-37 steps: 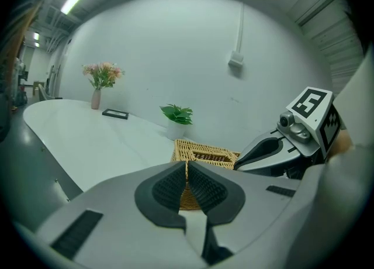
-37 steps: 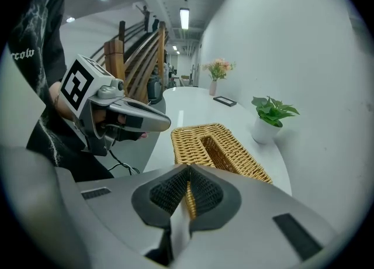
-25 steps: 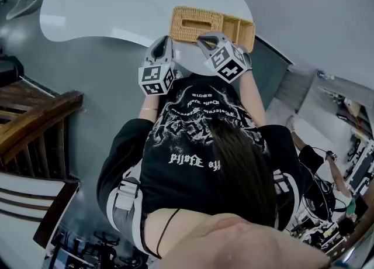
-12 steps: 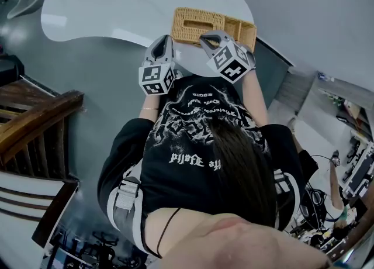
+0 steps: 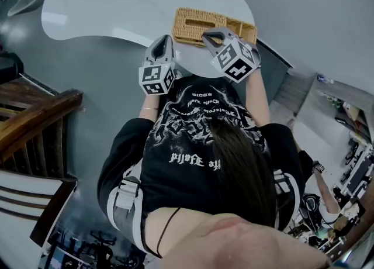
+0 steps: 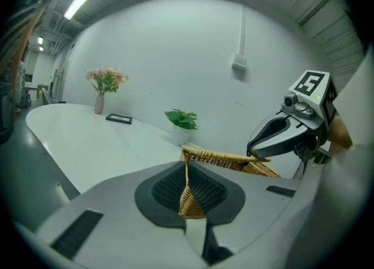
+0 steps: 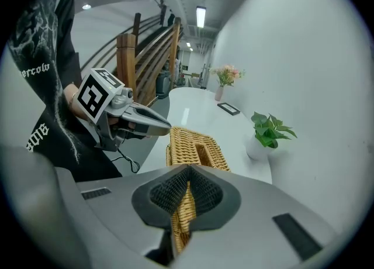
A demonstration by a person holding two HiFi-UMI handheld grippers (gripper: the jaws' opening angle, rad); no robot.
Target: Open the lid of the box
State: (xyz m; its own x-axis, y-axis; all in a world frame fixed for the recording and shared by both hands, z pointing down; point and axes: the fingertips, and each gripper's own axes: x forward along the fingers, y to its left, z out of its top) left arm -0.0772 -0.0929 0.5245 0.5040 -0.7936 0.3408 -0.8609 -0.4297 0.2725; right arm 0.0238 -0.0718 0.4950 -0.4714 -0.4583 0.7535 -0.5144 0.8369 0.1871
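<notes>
Item: left gripper (image 6: pixel 187 171), jaws closed flat on a thin upright strip of weave at the near-left corner of the wicker box (image 5: pixel 198 23); you cannot tell from here whether that strip is wall alone or wall and lid rim together. Item: right gripper (image 7: pixel 188 174), jaws all but together, pinching a narrow band of weave on the box's upper rim, most likely the near edge of the lid (image 7: pixel 196 145). Hazards, in order of likelihood. Slip: both pads hold only a sliver of springy cane, so a quick pull could draw it out of your right jaws. Binding: if your left pinch also takes in lid rim, the lid cannot part from the body and the whole box will rise or twist. Sliding: the box lies close to the near edge of the white table (image 5: pixel 128 4), just in front of you, so a pull toward yourself could drag it off. Damage: a hard or skewed lift from one corner may bend or crack the weave. Description of the piece: long, shallow, rectangular, honey-coloured basketwork, with a rectangular slot in its top face. It looks light and slightly flexible, with its rim somewhat lifted on the right gripper's side.
</notes>
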